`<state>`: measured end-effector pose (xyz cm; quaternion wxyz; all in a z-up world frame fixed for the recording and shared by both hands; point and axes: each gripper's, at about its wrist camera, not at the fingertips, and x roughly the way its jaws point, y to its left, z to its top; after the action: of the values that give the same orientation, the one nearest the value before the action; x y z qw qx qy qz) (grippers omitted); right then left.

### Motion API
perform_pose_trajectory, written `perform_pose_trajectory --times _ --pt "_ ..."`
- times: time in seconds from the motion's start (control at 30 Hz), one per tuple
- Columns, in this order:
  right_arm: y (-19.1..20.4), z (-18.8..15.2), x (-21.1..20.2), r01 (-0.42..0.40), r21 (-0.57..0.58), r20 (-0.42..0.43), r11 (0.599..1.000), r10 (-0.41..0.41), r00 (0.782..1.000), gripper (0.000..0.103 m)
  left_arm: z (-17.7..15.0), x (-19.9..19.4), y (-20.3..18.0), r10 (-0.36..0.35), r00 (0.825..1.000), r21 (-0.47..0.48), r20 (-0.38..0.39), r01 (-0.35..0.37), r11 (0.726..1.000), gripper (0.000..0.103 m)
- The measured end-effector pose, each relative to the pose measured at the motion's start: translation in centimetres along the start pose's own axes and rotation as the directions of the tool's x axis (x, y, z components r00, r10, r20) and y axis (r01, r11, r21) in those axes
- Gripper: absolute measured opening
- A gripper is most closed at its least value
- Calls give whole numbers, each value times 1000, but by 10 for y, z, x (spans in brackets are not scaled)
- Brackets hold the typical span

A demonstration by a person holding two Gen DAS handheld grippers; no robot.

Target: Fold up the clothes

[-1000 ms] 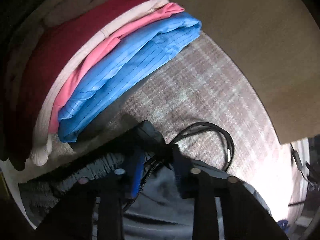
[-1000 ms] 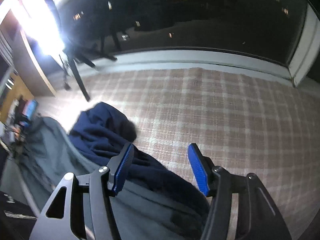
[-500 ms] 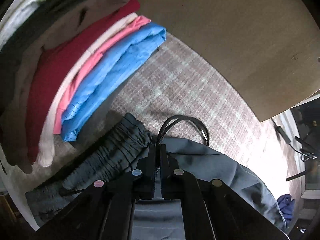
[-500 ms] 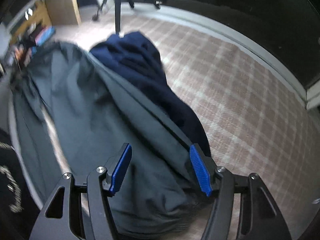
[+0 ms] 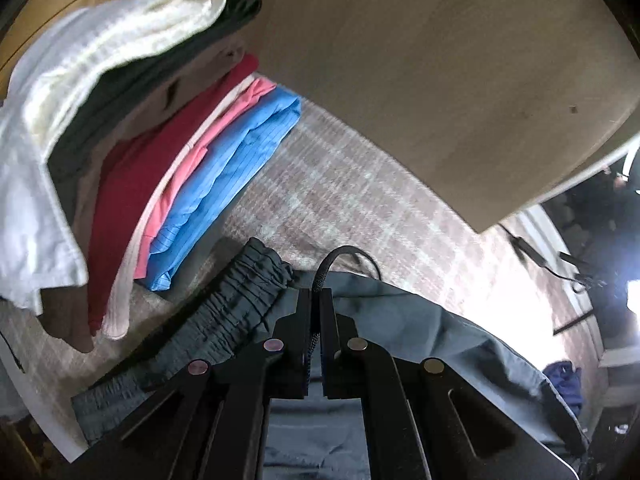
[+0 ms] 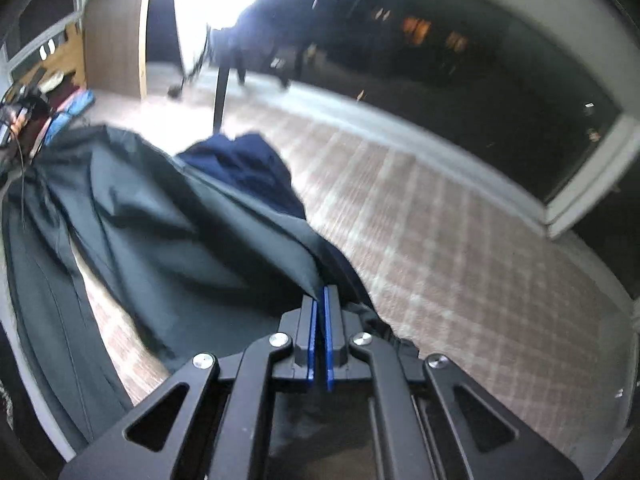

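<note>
Dark grey trousers with a ruched elastic waistband and a black drawstring lie on the plaid surface. My left gripper is shut on the trousers at the waist, the drawstring pinched between its pads. In the right wrist view the same grey trousers spread leftward, and my right gripper is shut on their edge. A navy garment lies crumpled just behind them.
A stack of folded clothes in white, dark, red, pink and blue stands left of the waistband. A wooden panel rises behind. Plaid surface stretches right toward a dark window. A dark pole stands at the back.
My left gripper shut on the waistband and drawstring earlier, and has drawn back slightly. My right gripper, open half a second ago, has shut on the trousers' edge.
</note>
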<state>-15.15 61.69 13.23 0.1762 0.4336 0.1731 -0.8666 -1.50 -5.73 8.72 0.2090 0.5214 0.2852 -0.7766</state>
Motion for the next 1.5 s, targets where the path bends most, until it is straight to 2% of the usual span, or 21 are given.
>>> perform_pose_trajectory --times 0.13,0.17,0.3,0.4,0.47,0.53,0.6,0.67,0.73,0.77,0.83,0.9,0.97,1.0,1.03,1.1,1.2,1.27,1.33,1.37,1.5 --pt "26 -20 -33 133 41 84 990 -136 987 3 -24 -30 17 -66 997 25 36 65 998 3" --pt "32 -25 -42 173 64 105 983 -179 978 3 -29 -38 22 -83 996 32 45 81 996 2" --pt "57 -61 -78 294 195 171 936 -328 929 3 7 -61 53 -141 987 39 75 139 990 2" --pt "84 -104 -103 325 309 182 894 -391 902 3 -12 -80 87 -141 987 57 79 137 989 3" --pt "100 -135 -109 353 338 120 872 -412 903 3 -25 -74 102 -124 990 67 69 120 991 3" --pt "116 -167 -110 389 344 30 854 -424 905 3 -37 -59 117 -129 992 95 11 127 987 3" --pt "119 -199 -100 404 360 -129 841 -384 914 3 -26 -45 97 -125 992 117 -28 127 985 2" --pt "116 -213 -92 450 343 -228 825 -392 891 3 -15 -31 78 -120 990 139 -67 128 982 4" --pt "110 -212 -96 451 358 -260 817 -377 889 3 -5 -17 58 -114 988 161 -107 130 978 18" --pt "109 -207 -100 447 365 -262 816 -371 891 3 1 -10 48 -111 986 172 -126 131 976 34" --pt "113 -193 -114 439 357 -235 825 -375 897 5 12 4 29 -103 981 193 -165 134 972 48" --pt "123 -175 -123 420 334 -207 844 -369 906 9 22 18 9 -94 975 214 -203 138 967 49" --pt "136 -146 -126 364 308 -167 879 -326 930 23 33 31 -10 -86 967 233 -240 143 962 49" --pt "143 -125 -124 313 296 -131 903 -287 949 33 37 37 -10 -98 964 199 -248 149 969 49" --pt "153 -106 -120 259 276 -94 926 -242 966 37 42 43 -11 -110 960 164 -256 155 974 51" --pt "183 -58 -105 130 206 -19 970 -129 991 38 50 55 -11 -135 953 94 -269 166 982 54" --pt "230 15 -65 -39 80 30 996 36 999 38 55 58 -2 -143 953 30 -267 157 987 52" --pt "269 69 -31 -156 -17 41 988 156 987 38 51 40 14 -163 958 31 -235 175 984 52" --pt "310 119 2 -263 -100 35 960 268 963 38 41 18 37 -188 959 26 -213 198 980 53" --pt "336 146 20 -324 -136 26 936 331 943 38 34 6 50 -202 958 21 -204 211 977 53" --pt "433 235 92 -523 -254 -64 814 525 849 38 -12 -60 130 -171 977 -2 -127 172 985 53"
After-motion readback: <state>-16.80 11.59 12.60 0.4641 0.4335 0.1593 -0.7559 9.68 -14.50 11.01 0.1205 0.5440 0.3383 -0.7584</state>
